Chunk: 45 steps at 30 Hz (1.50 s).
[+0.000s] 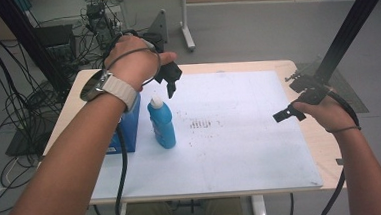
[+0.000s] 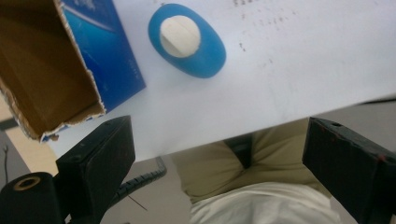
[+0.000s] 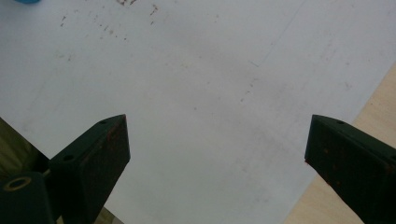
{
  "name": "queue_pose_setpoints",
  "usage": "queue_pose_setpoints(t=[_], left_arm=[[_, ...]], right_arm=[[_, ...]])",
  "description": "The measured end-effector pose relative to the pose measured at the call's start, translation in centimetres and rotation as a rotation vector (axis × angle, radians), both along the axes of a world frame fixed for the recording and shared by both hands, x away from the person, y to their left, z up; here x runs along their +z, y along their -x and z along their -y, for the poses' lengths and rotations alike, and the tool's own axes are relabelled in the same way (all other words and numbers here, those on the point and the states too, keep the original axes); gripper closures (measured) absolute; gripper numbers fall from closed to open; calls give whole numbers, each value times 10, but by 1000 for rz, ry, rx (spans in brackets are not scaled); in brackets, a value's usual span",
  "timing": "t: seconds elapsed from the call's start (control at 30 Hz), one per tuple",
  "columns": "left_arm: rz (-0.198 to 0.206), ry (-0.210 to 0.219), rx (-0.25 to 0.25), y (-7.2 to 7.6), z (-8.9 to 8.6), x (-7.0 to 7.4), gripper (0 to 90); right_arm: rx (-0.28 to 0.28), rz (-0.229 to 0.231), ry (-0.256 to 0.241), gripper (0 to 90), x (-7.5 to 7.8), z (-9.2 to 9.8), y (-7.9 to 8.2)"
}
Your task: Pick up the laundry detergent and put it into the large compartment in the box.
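A blue bottle (image 1: 162, 123) with a white cap stands upright on the white mat (image 1: 241, 144), left of centre. My left gripper (image 1: 170, 83) hangs above and just behind it, pointing down. In the left gripper view I look down on the bottle (image 2: 208, 56); the left gripper (image 2: 219, 133) is open, with nothing between its jaws. My right gripper (image 1: 285, 114) is held low over the right part of the mat. In the right gripper view the right gripper (image 3: 217, 123) is open over the bare mat (image 3: 201, 70).
An open blue carton (image 1: 128, 129) stands left of the bottle, its brown inside empty (image 2: 42, 70). Faint dark specks (image 1: 202, 123) mark the mat's middle. The wooden table (image 1: 326, 149) shows around the mat. Cables and a black frame post (image 1: 346, 28) stand beyond the table.
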State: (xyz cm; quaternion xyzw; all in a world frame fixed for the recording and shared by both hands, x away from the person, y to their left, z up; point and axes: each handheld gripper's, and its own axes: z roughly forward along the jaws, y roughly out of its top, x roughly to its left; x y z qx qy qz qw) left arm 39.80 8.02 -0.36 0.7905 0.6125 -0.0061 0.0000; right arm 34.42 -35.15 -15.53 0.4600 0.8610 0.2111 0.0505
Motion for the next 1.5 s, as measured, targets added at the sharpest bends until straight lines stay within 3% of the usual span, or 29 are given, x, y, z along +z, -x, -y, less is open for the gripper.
queue_pose_setpoints(t=[0.2,0.27,0.4,0.47,0.53,0.83,1.13,1.5], left_arm=[[25,14,136,-6,0,-10,59],[32,21,205,-8,-1,-14,60],[23,58,297,-14,-10,-20,84],[16,56,311,-16,-11,-20,86],[13,69,355,-19,-14,-23,86],[1,83,438,-25,-22,-35,84],[14,79,508,-28,-23,-47,93],[12,73,554,-32,-23,-64,95]], right_arm=[[-3,3,0,62,-1,3,1],[-2,6,-1,62,-1,4,1],[-1,9,3,62,-1,4,2],[-2,11,3,62,-2,5,3],[-1,10,4,62,-2,4,3],[7,19,6,63,-3,2,3],[11,18,6,63,-5,1,2],[11,15,2,63,-9,3,0]])
